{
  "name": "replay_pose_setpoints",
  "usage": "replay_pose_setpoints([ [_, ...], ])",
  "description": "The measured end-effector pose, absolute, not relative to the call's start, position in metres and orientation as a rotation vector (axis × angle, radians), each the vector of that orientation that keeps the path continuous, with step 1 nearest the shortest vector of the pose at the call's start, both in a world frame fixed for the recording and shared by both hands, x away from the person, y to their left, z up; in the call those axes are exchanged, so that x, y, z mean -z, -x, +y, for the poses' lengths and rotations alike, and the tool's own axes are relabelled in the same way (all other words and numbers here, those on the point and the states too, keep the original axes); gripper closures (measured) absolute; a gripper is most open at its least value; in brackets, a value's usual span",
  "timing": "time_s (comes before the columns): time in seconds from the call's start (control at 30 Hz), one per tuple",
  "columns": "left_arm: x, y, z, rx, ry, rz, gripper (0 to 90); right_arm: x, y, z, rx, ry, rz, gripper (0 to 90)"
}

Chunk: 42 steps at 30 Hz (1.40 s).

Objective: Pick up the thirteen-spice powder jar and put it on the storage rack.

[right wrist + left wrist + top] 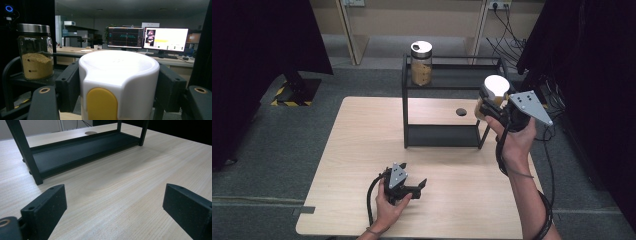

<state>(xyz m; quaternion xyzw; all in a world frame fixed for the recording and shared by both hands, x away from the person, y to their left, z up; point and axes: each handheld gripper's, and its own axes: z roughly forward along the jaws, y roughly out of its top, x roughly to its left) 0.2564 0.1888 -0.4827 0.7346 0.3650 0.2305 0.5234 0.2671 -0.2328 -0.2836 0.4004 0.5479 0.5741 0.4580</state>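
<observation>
My right gripper (pixel 487 102) is shut on a jar with a white lid (pixel 495 86) and holds it in the air at the right end of the black two-tier rack (pixel 442 90). In the right gripper view the white lid with a yellow tab (pixel 117 82) sits between both jaws. A glass jar of tan powder with a metal lid (pixel 421 63) stands on the rack's top shelf at the left, also seen in the right gripper view (pixel 35 52). My left gripper (pixel 417 189) rests low over the table front, open, with nothing between its jaws.
The rack's bottom shelf (pixel 75 150) is bare. A round cable hole (pixel 460 111) lies in the wooden table (pixel 362 145) behind the rack. Black curtains hang at both sides. Desks with lit monitors (pixel 150 38) stand far behind.
</observation>
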Motion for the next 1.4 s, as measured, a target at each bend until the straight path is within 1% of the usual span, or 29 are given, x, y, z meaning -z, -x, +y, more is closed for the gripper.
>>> replay_pose_setpoints([
  [0.7,0.483,-0.256,0.189,-0.553,-1.76,0.875,4.5,0.244,-0.273,-0.231,-1.436,-0.983,1.372,30.9],
  [1.13,0.483,-0.256,0.188,-0.551,-1.755,0.875,4.5,0.227,-0.287,-0.226,-1.444,-0.988,1.37,30.9],
  [1.4,0.483,-0.256,0.189,-0.553,-1.759,0.871,4.5,0.217,-0.304,-0.22,-1.421,-1.001,1.375,30.9],
])
